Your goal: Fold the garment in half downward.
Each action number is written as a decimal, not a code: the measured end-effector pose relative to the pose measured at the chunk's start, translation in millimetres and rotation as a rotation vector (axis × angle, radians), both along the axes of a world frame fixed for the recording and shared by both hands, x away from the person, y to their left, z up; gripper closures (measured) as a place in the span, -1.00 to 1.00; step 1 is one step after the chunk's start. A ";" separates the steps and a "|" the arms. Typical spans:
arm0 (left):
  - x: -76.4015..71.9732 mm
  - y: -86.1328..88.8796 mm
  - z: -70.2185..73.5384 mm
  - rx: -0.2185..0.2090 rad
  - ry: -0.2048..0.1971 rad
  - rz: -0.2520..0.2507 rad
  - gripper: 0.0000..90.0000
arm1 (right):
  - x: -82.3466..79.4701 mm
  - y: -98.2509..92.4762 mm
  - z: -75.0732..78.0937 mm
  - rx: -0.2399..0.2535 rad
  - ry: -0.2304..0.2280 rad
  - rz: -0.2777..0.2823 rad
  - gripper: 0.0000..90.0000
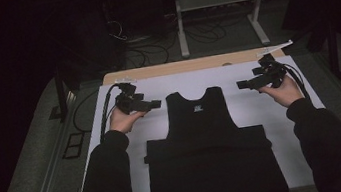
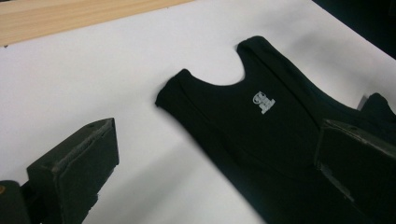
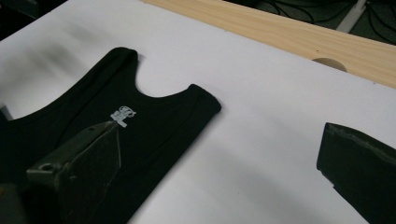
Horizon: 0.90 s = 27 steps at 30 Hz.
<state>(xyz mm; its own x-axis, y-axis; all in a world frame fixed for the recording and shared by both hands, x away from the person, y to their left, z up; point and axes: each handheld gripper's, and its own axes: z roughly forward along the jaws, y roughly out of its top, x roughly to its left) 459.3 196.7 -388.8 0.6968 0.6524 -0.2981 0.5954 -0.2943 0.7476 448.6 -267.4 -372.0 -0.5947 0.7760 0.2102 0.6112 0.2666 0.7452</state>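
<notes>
So, a black tank top (image 1: 202, 122) is lying flat on the white sheet (image 1: 261, 108) that covers the desk (image 1: 189, 66), neck end pointing away from the person and the bottom half folded up into a wide band on the near side. Its long axis runs straight away from the person, right down the gap between the two hands.

Left tongs (image 1: 152, 104) are just off the top's left shoulder strap, right tongs (image 1: 243, 84) off the right strap, and both point inward at it. Neither touches the fabric. They look about equally near, maybe the left a hair nearer, honestly hard to call.

In the left gripper view the jaws stand wide apart with nothing between them, and the strap and little white logo (image 2: 263, 102) sit ahead, between the jaws and over toward the right one. Same story in the right gripper view: jaws spread wide, holding nothing, with the strap ends (image 3: 204, 100) ahead and toward the left jaw.

My guess is each hand goes in for its own shoulder strap next, so the move is basically straight inward and down from both sides.
</notes>
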 end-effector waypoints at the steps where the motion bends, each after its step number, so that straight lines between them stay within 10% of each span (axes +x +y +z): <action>1: 1.2 -1.2 -0.2 -0.002 -0.003 -0.002 -1.00 | 1.6 0.0 -0.6 0.004 0.001 -0.002 -1.00; 27: 29.6 -16.3 -39.0 -0.004 0.049 0.053 -1.00 | 32.6 15.0 -33.2 0.004 0.040 -0.054 -1.00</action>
